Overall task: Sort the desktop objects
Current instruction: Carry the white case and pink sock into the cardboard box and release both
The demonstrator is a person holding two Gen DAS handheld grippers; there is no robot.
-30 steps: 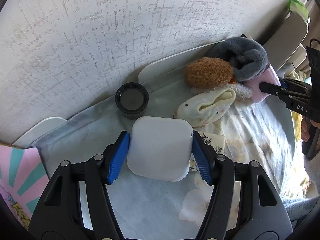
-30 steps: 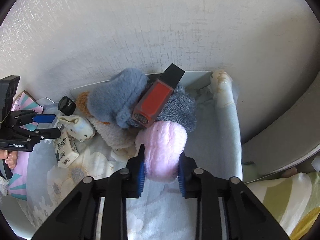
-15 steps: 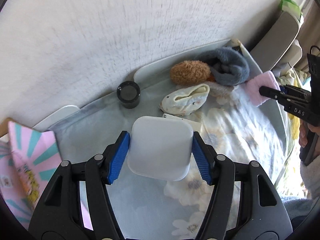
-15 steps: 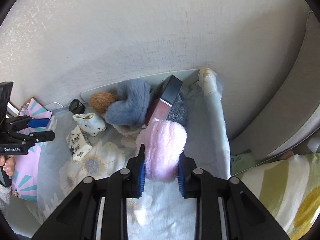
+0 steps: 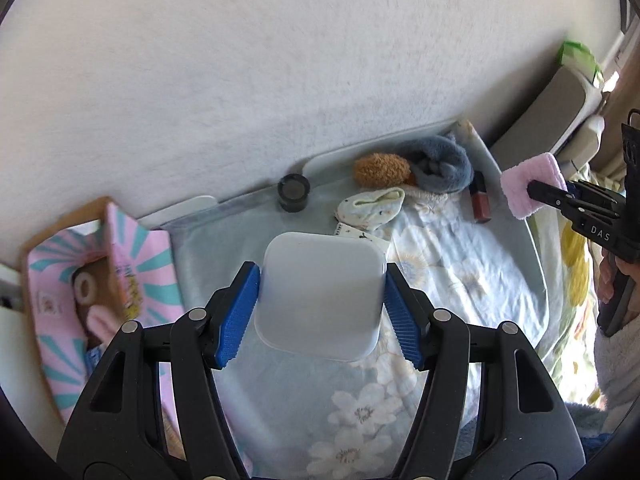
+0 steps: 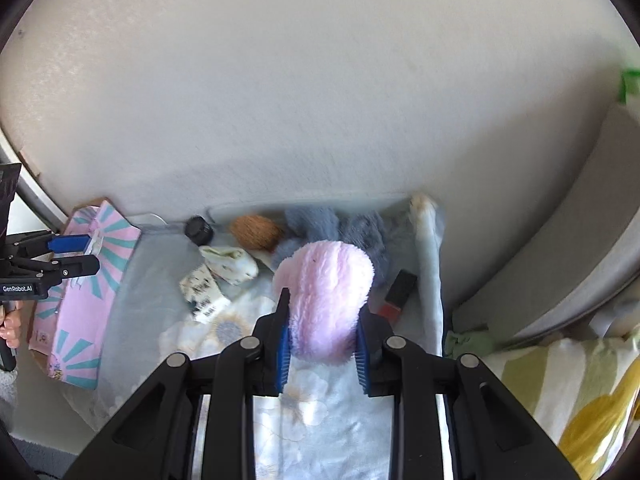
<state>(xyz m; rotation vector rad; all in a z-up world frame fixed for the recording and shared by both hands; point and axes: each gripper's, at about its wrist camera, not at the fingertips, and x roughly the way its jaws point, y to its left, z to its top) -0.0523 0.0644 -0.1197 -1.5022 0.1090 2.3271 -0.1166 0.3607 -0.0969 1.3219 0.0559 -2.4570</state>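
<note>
My left gripper (image 5: 322, 312) is shut on a white square box (image 5: 322, 294), held above a flowered cloth (image 5: 460, 276). My right gripper (image 6: 322, 344) is shut on a fluffy pink roll (image 6: 326, 300); the pink roll (image 5: 530, 186) and right gripper (image 5: 554, 200) also show at the right of the left wrist view. On the cloth by the wall lie a brown fuzzy roll (image 5: 382, 169), a blue-grey fuzzy bundle (image 5: 440, 170), a cream sock (image 5: 370, 208), a black round jar (image 5: 294, 192), a red bottle with a black cap (image 5: 480, 200) and a patterned white carton (image 6: 204, 294).
A pink and teal picture box (image 5: 96, 288) lies at the left beside the cloth. A white wall runs behind everything. A grey cushion (image 6: 580, 248) and a yellow-striped cloth (image 6: 568, 396) lie to the right. A hand (image 5: 614, 276) holds the right gripper's handle.
Both grippers have risen with their loads; the things on the cloth look smaller and farther off. The pink roll came up off the pile, uncovering the red bottle.
</note>
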